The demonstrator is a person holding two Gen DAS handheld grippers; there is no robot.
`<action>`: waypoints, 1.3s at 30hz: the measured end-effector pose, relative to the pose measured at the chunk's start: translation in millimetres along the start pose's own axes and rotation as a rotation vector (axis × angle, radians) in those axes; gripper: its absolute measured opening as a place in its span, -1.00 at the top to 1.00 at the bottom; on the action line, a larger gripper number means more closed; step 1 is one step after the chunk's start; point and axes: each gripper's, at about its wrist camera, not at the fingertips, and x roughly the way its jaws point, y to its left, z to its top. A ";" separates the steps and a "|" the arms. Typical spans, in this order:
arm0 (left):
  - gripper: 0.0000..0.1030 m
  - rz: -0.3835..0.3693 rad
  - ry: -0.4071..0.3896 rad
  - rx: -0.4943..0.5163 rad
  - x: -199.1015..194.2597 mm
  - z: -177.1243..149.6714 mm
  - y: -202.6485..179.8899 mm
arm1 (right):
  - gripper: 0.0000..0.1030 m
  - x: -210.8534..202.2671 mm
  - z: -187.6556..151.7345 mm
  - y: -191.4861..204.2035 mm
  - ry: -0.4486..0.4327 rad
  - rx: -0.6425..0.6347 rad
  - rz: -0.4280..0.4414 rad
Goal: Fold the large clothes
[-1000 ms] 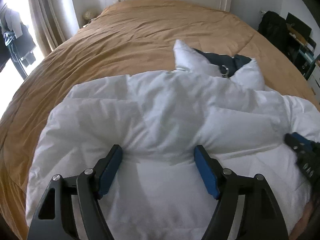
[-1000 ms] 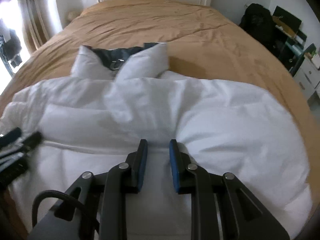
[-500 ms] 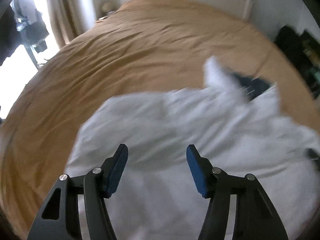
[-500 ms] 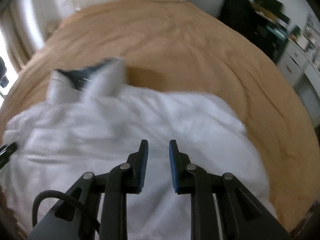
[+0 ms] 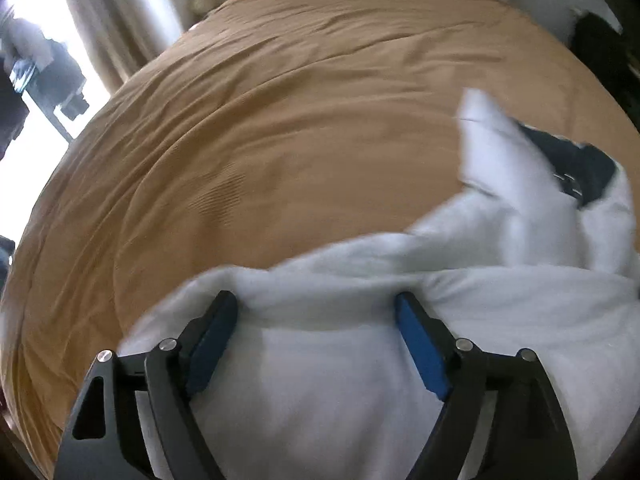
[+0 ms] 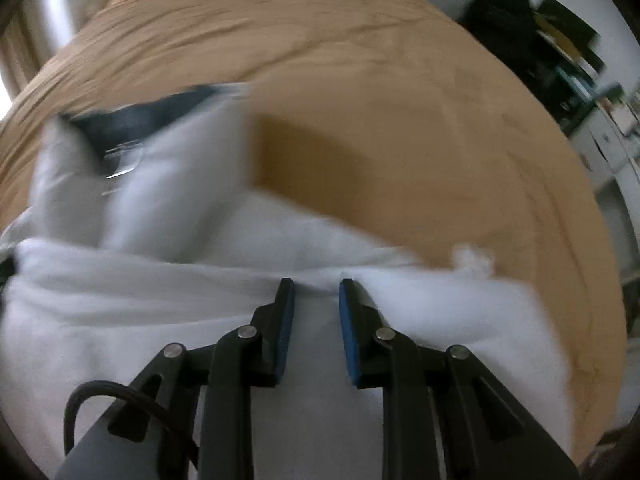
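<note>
A white puffy jacket (image 5: 400, 320) with a dark navy collar lining (image 5: 572, 160) lies on a tan bedspread (image 5: 280, 140). It also shows in the right wrist view (image 6: 160, 288), blurred by motion. My left gripper (image 5: 316, 312) is open wide, its blue pads against a raised fold of the jacket's near edge. My right gripper (image 6: 316, 292) has its jaws close together with a pinch of white fabric between them. The jacket's bottom hem seems lifted toward the collar.
The bed (image 6: 400, 100) stretches far ahead and to both sides. A window and curtain (image 5: 60, 60) are at the left. A black bag (image 6: 500, 12) and shelves with clutter (image 6: 592, 92) stand at the right of the bed.
Both grippers have moved forward toward the collar, carrying the jacket's near edge with them. More bare bedspread now shows, and the views have tilted outward.
</note>
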 end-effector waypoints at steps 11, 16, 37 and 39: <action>-0.33 -0.101 -0.145 -0.075 -118.4 -73.3 16.4 | 0.52 -99.9 -56.1 -42.6 -0.183 0.103 0.130; -0.43 -0.030 -0.109 -0.017 -98.2 -130.9 16.1 | 0.52 -87.1 -118.0 -40.1 -0.147 0.032 0.063; -0.65 0.088 -0.104 -0.129 -105.8 -167.7 64.4 | 0.54 -97.3 -190.8 -62.5 -0.188 0.039 0.041; -0.65 0.108 -0.107 -0.193 -111.2 -163.9 88.1 | 0.54 -97.6 -192.2 -73.7 -0.171 0.080 0.024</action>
